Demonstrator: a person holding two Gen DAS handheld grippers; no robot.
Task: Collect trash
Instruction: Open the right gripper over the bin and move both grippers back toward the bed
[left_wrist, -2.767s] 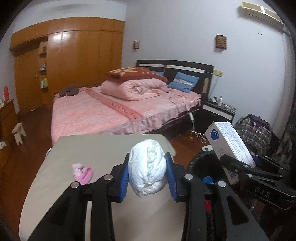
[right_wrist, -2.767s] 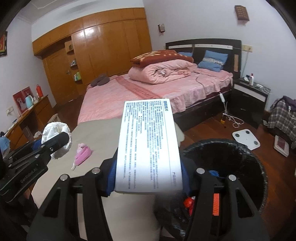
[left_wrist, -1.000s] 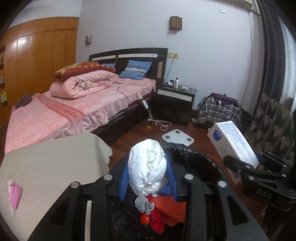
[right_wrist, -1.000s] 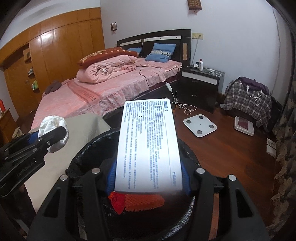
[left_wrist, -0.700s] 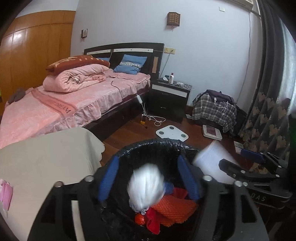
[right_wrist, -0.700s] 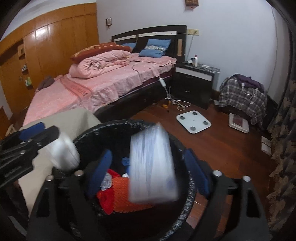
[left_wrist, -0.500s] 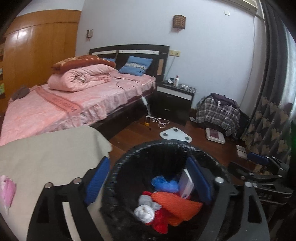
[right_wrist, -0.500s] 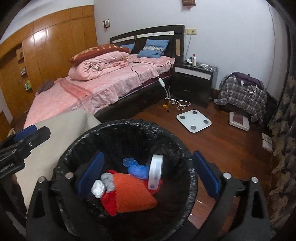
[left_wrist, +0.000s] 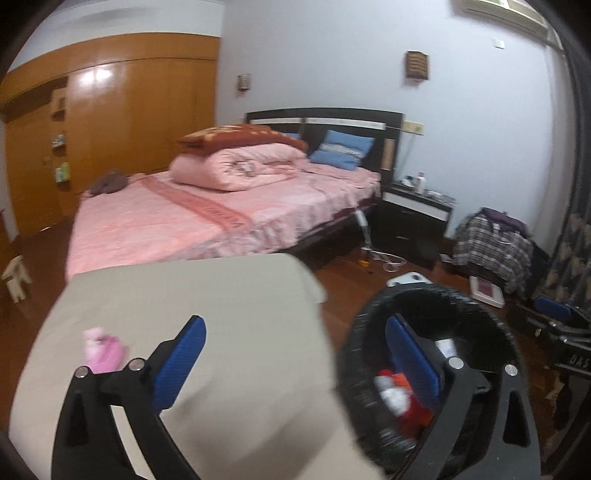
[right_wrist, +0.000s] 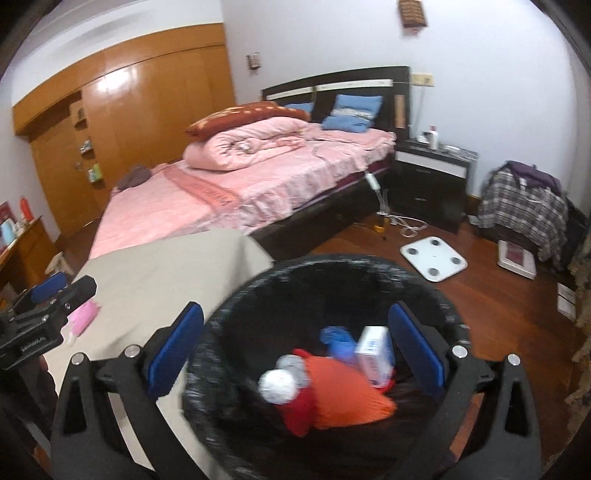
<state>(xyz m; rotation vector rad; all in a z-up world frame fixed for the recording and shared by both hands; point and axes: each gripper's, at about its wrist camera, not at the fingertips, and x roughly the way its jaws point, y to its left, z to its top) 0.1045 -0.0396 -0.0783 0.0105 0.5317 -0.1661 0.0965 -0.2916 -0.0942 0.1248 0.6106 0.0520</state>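
Note:
A black lined trash bin (right_wrist: 229, 325) stands beside the beige table (right_wrist: 166, 266). In it lie a white paper wad (right_wrist: 277, 384), a white and blue box (right_wrist: 375, 354), orange netting (right_wrist: 343, 391) and blue scrap (right_wrist: 336, 339). My right gripper (right_wrist: 295, 343) is open and empty above the bin. My left gripper (left_wrist: 295, 354) is open and empty, straddling the table edge and the bin rim (left_wrist: 417, 295). A pink crumpled piece (left_wrist: 103, 350) lies on the table (left_wrist: 221, 314), left of my left gripper; it also shows in the right wrist view (right_wrist: 83, 317).
A pink bed (left_wrist: 221, 214) stands behind the table, with a black nightstand (left_wrist: 413, 225) to its right. A white scale (right_wrist: 434, 258) and a plaid pile (right_wrist: 524, 206) lie on the wooden floor. A wooden wardrobe (left_wrist: 129, 110) fills the far wall.
Both grippers opened over the bin; the paper wad and the box dropped into it. My left gripper has since swung left toward the table.

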